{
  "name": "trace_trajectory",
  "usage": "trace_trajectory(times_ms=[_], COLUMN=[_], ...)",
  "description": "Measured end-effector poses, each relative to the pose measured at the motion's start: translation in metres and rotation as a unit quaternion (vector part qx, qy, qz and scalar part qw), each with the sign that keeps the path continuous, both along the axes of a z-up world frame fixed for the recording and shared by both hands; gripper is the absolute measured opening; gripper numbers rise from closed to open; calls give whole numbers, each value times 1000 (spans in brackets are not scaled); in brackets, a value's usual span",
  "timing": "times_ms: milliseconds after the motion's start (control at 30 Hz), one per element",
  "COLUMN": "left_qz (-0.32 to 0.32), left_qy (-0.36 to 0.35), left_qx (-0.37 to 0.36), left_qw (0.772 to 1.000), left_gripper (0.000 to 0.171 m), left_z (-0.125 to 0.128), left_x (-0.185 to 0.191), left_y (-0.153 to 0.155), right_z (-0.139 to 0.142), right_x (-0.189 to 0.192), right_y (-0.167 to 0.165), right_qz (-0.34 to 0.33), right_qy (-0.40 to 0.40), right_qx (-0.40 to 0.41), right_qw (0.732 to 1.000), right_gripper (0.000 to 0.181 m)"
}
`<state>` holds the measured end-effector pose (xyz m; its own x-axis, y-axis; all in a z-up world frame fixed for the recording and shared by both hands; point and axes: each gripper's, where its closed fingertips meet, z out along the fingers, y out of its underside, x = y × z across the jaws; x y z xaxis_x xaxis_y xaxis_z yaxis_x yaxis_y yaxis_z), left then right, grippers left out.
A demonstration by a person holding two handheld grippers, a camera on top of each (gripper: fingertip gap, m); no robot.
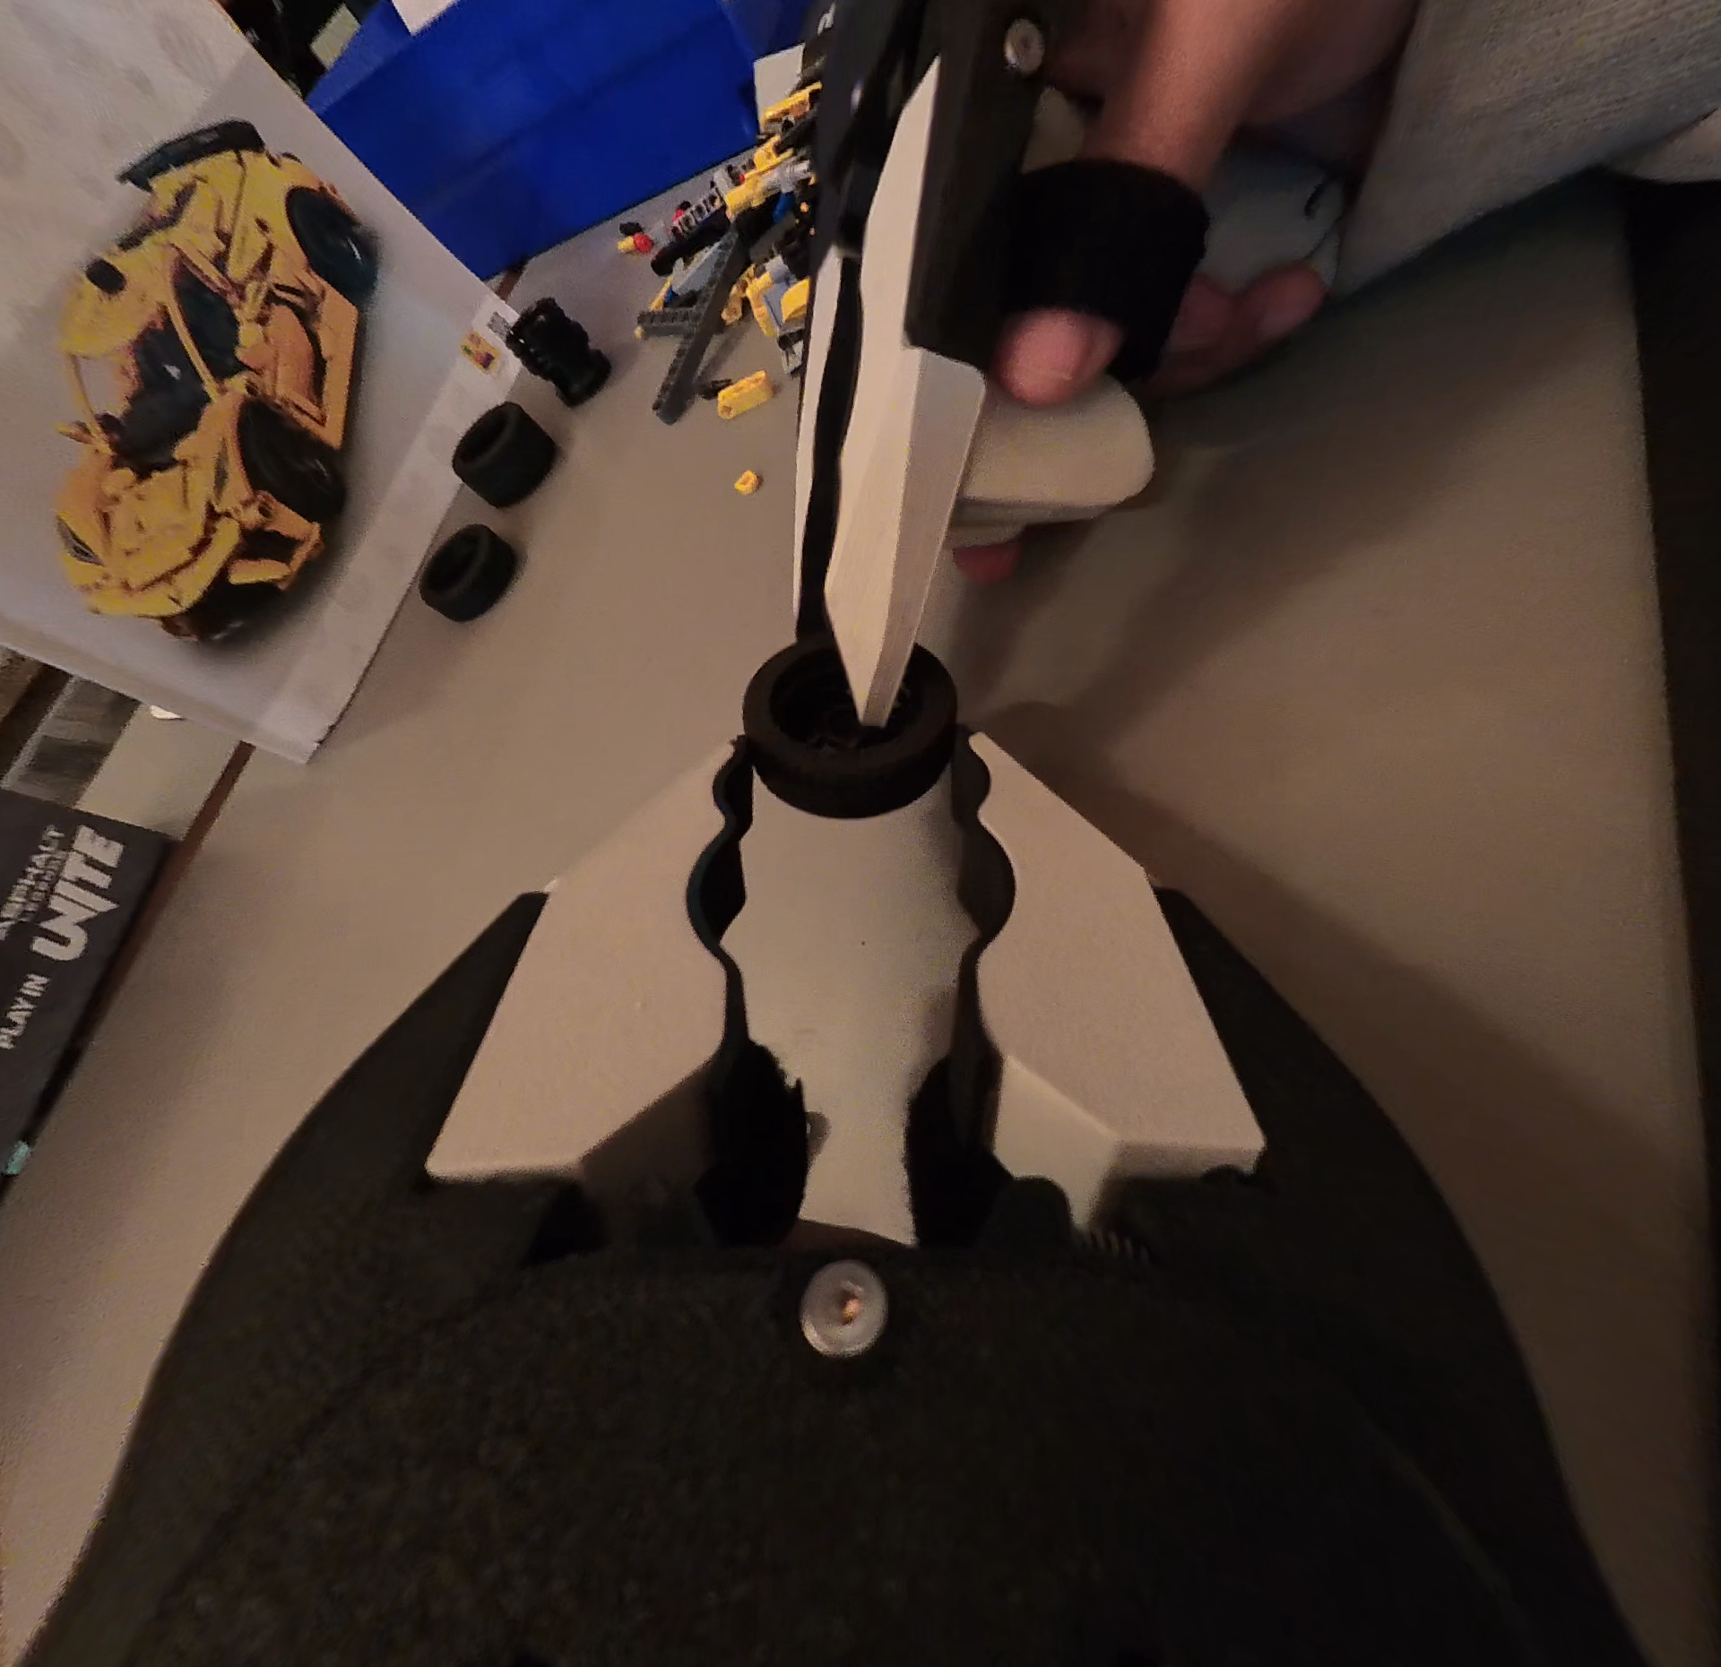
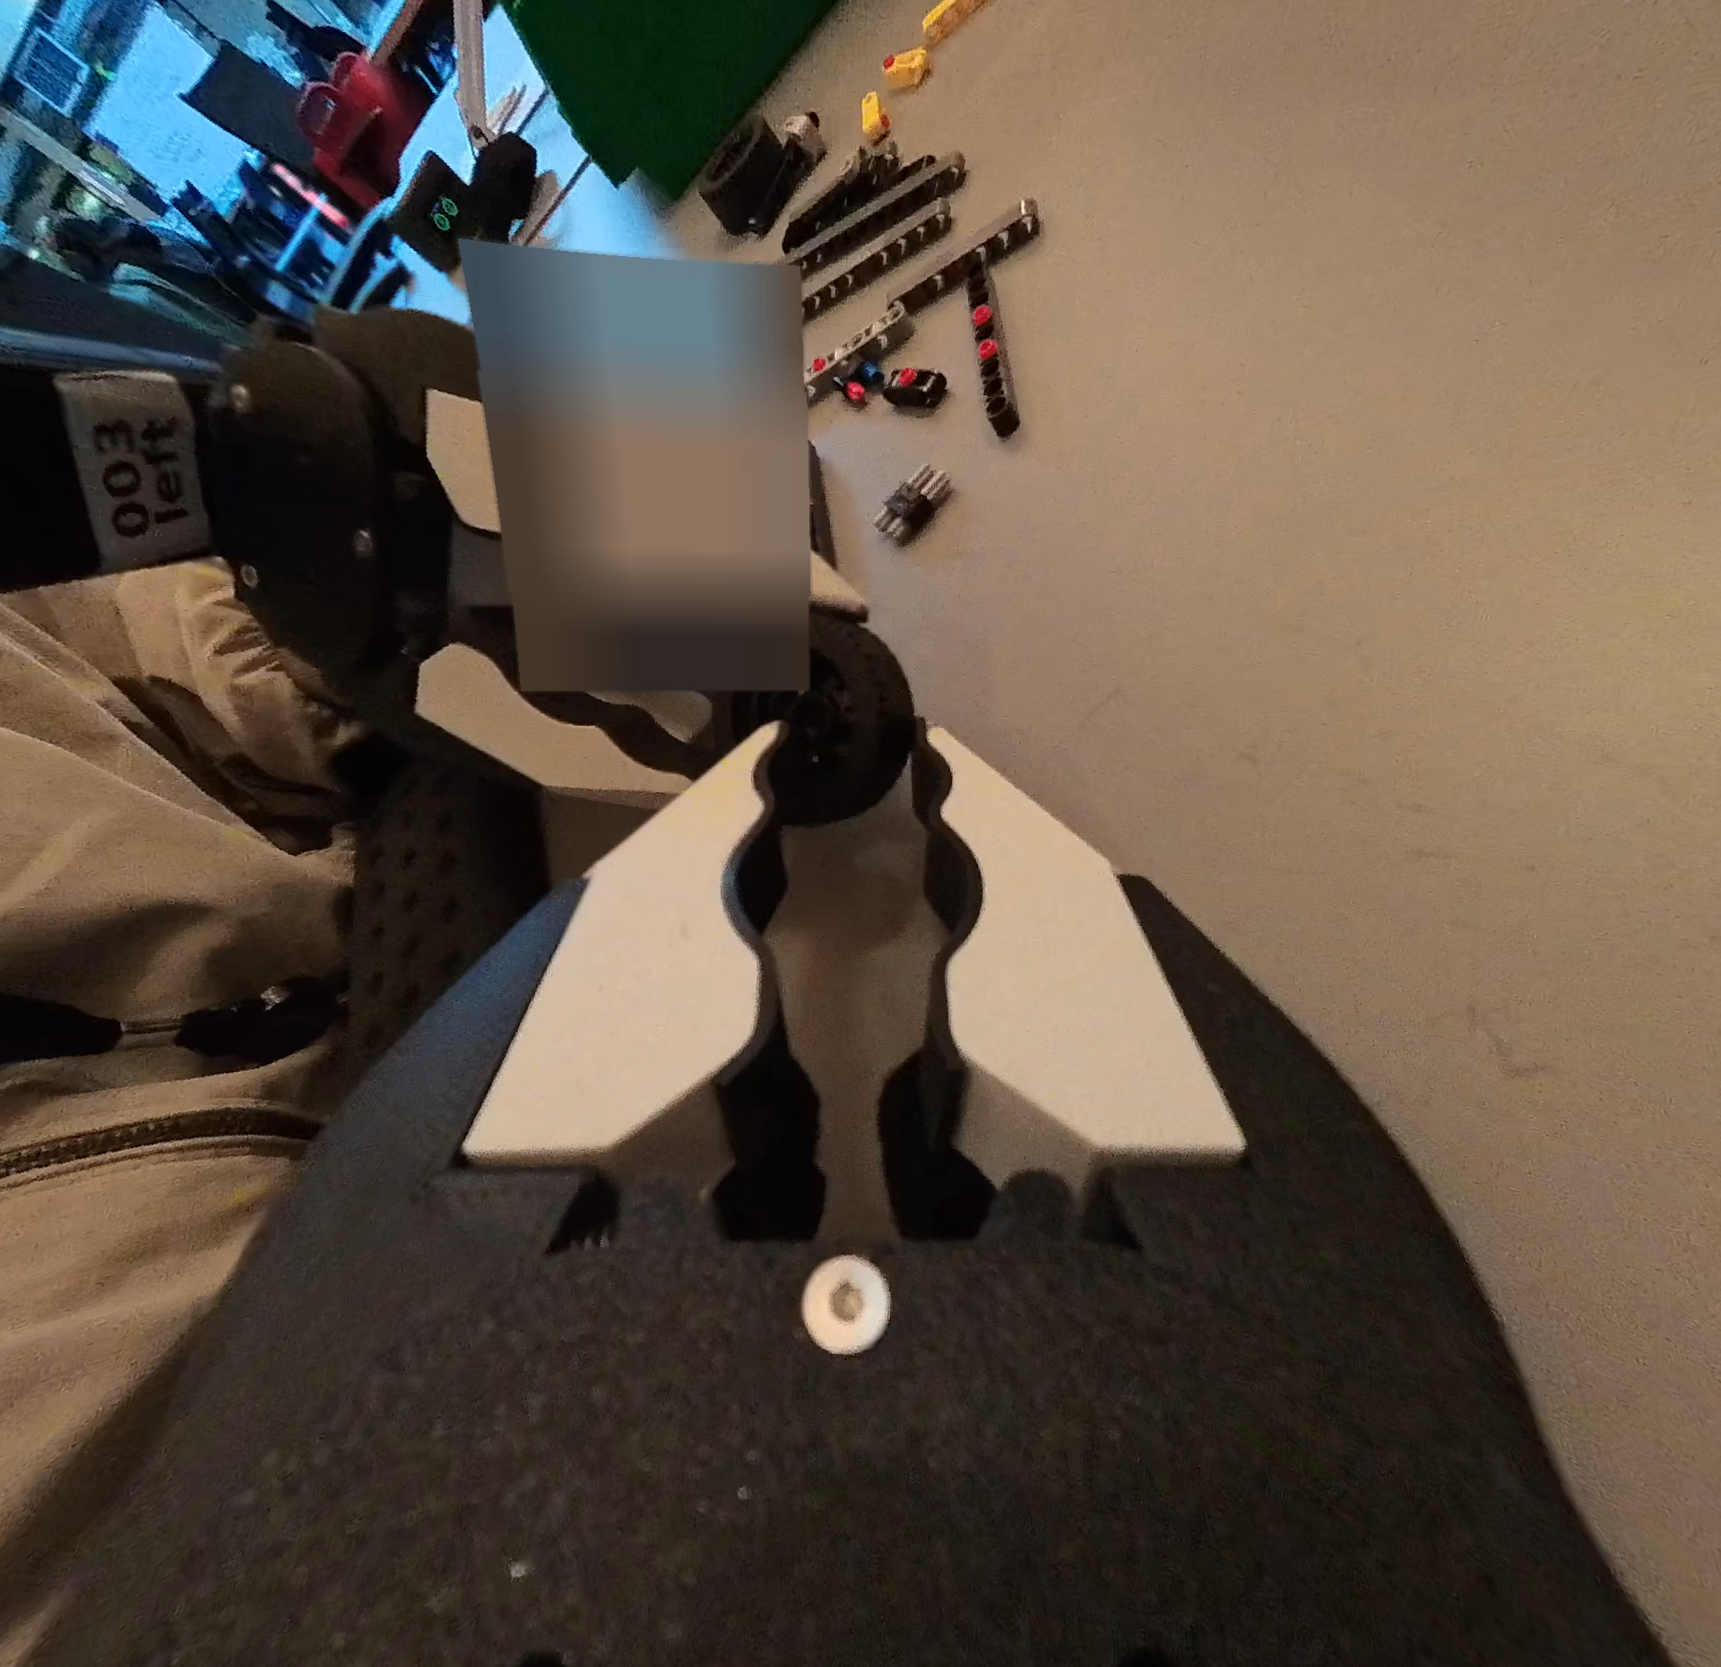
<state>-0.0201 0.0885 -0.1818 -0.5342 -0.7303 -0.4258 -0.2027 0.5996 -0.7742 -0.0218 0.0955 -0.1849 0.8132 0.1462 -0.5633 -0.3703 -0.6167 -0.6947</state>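
The left tongs (image 1: 852,752) clamped a black wheel (image 1: 849,733) at their tips, its hub facing up, while the right tongs (image 2: 852,738) gripped its rim from above.

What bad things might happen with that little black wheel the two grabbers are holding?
1. The left gripper pinches the black wheel only at its fingertips, so it may slip out.
2. The right gripper pokes one white fingertip into the wheel's hub; a hard push might knock it loose.
3. A dropped wheel could roll toward the loose tyres.
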Motion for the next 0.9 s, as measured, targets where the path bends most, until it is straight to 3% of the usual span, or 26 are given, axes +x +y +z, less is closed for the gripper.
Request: trace_trajectory(times_ms=[200, 333, 433, 533, 633, 733, 800, 900], left_qz=[-10, -28, -9, 16, 2, -40, -28, 57], left_qy=[-65, -130, -133, -46, 44, 82, 66, 27], left_qx=[17, -33, -58, -198, -388, -444, -415, -287], left_qw=[998, 991, 989, 979, 921, 892, 907, 956], left_gripper=[43, 42, 43, 43, 38, 21, 20, 18], left_z=[18, 48, 53, 50, 59, 62, 60, 40], left_x=[-4, -12, -12, -11, -14, -20, -19, -7], left_y=[0, -4, -4, -1, 6, 0, 1, 11], right_z=[16, 49, 53, 38, 51, 54, 54, 33], right_x=[-9, -25, -24, -13, -15, -24, -22, -5], right_y=[4, 1, 3, 6, 5, 4, 5, 12], right_qz=[16, 62, 67, 29, 32, 46, 40, -26], right_qy=[85, 235, 236, 133, 73, 68, 54, 7], right_qx=[41, 93, 109, 98, 144, 149, 147, 86], right_qw=[995, 966, 963, 986, 986, 985, 987, 996], right_gripper=[26, 20, 19, 17, 16, 17, 16, 16])
